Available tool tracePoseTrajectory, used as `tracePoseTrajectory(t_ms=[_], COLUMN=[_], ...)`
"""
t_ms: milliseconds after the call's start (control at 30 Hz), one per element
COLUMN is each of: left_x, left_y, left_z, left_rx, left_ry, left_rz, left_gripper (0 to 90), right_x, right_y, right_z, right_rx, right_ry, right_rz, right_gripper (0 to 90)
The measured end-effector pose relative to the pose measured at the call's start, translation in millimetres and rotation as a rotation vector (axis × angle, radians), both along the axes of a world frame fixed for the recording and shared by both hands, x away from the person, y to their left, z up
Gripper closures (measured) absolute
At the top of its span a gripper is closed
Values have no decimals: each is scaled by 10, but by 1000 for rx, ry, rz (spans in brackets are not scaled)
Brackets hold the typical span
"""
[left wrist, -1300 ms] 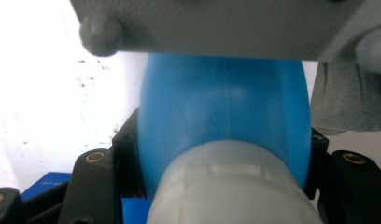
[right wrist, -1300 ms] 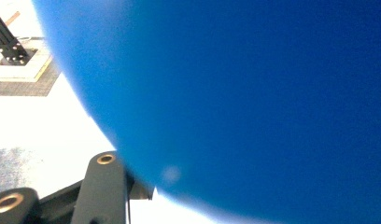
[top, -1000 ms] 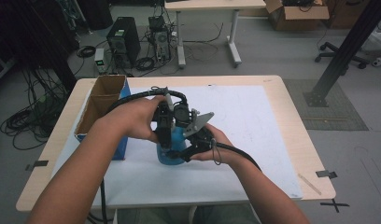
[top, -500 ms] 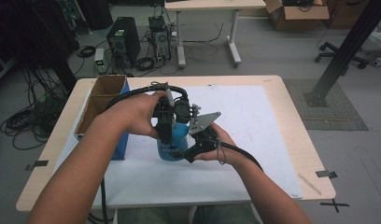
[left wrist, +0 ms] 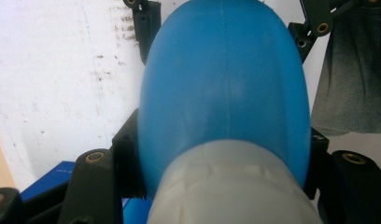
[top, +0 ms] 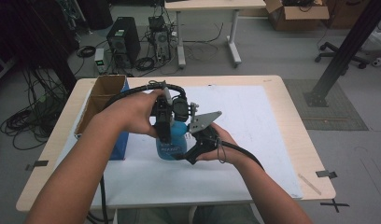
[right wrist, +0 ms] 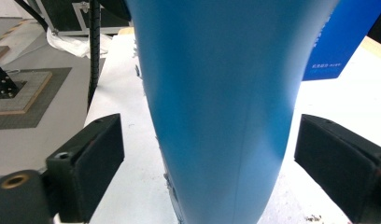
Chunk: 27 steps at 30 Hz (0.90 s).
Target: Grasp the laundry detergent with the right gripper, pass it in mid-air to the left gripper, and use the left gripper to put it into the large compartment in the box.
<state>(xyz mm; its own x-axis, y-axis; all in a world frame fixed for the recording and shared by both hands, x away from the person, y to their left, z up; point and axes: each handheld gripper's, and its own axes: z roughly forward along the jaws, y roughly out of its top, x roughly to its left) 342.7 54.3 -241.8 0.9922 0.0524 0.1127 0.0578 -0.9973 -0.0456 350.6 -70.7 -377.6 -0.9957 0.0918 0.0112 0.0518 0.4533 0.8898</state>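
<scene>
Nearest to us, our two forearms come in from the bottom of the high view and meet over the white paper sheet [top: 254, 140] that covers the light wooden table [top: 291, 107]. Our right gripper [top: 191, 156] sits low beside the blue plastic bottle [top: 172, 142], and in the right gripper view its jaws stand spread on either side of the bottle [right wrist: 216, 102] with a clear gap at each pad; they have just been opening. The bottle stands upright on the paper, near the middle of the table's near half. Our left gripper [top: 166, 126] comes down on it from above, and in the left gripper view its jaws pinch the bottle [left wrist: 221, 88] just below its white cap [left wrist: 230, 186]. Just left of the bottle stands a blue cardboard box [top: 104, 100] with an open brown top. Farther off, beyond the table, a black computer tower [top: 123, 42] sits on the floor among cables.
</scene>
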Motion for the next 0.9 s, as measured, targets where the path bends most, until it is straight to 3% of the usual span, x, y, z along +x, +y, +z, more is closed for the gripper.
tracePoseTrajectory(t_ms=[133, 433, 567, 600, 700, 800, 833, 900], left_x=[7, 32, 64, 81, 103, 164, 164, 191], left_y=[12, 28, 53, 67, 83, 133, 133, 166], left_z=[7, 17, 72, 116, 162, 277, 277, 346], left_rx=[-6, -1, 4, 0, -5, -45, -45, -68], left_ry=[5, 12, 21, 15, 7, -8, -8, -20], left_rz=[-1, 23, 82, 118, 150, 252, 252, 304], left_gripper=[389, 388, 388, 388, 387, 387, 387, 387], right_x=[16, 17, 32, 49, 75, 122, 122, 147], right_y=[-8, -161, -343, -430, -542, -726, -726, -792], right_z=[-1, 90, 172, 204, 246, 331, 331, 361], right_rx=[-5, -7, -18, -27, -45, -80, -80, -106], right_ry=[15, 11, -11, -16, -26, -34, -34, -40], right_rz=[5, 3, -19, -32, -52, -86, -86, -96], right_gripper=[18, 15, 14, 14, 13, 13, 13, 14])
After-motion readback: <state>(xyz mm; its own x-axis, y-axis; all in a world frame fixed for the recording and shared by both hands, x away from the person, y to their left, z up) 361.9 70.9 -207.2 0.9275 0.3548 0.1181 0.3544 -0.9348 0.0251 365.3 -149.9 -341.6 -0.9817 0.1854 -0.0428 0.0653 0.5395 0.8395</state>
